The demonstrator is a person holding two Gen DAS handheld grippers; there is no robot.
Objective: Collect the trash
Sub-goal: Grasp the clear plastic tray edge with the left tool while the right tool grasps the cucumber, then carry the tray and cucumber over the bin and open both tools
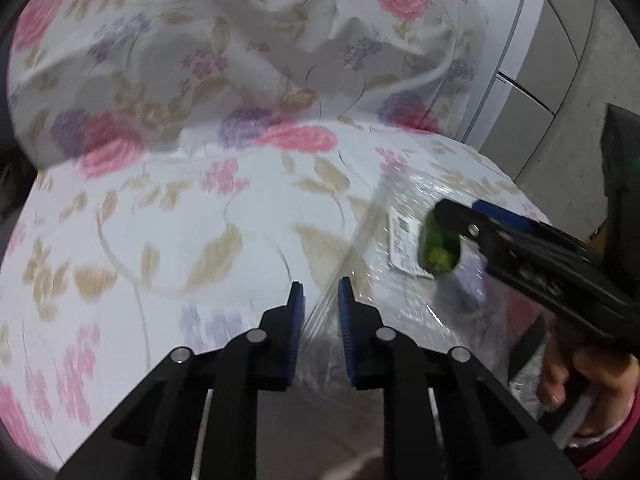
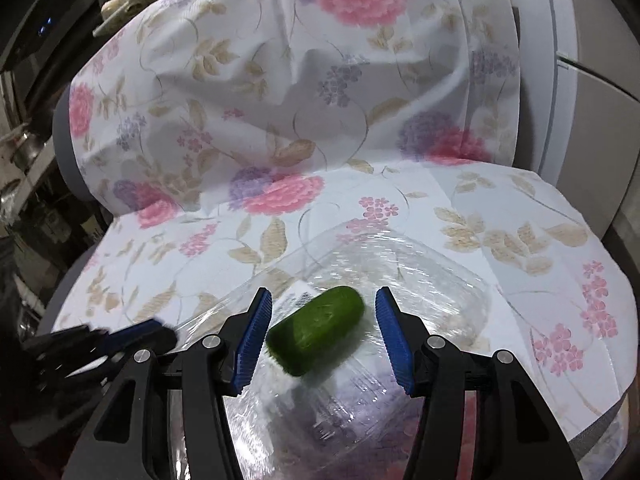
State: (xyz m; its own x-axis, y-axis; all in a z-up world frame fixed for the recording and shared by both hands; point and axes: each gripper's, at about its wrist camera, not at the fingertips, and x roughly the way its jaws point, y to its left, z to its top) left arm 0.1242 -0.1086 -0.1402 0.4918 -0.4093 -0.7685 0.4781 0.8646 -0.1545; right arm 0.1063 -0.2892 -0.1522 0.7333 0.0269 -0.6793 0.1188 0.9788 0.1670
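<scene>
A clear plastic bag lies on a seat covered in floral cloth; it also shows in the right wrist view. My left gripper is shut on the bag's left edge. A green rounded piece of trash hangs blurred over the bag between the fingers of my right gripper, which is open and not touching it. The piece also shows in the left wrist view, just below my right gripper. A white label sits on the bag.
The floral cloth covers the seat and backrest of a chair. Grey cabinet drawers stand at the right. Dark cluttered shelves are at the left. The person's hand holds the right gripper.
</scene>
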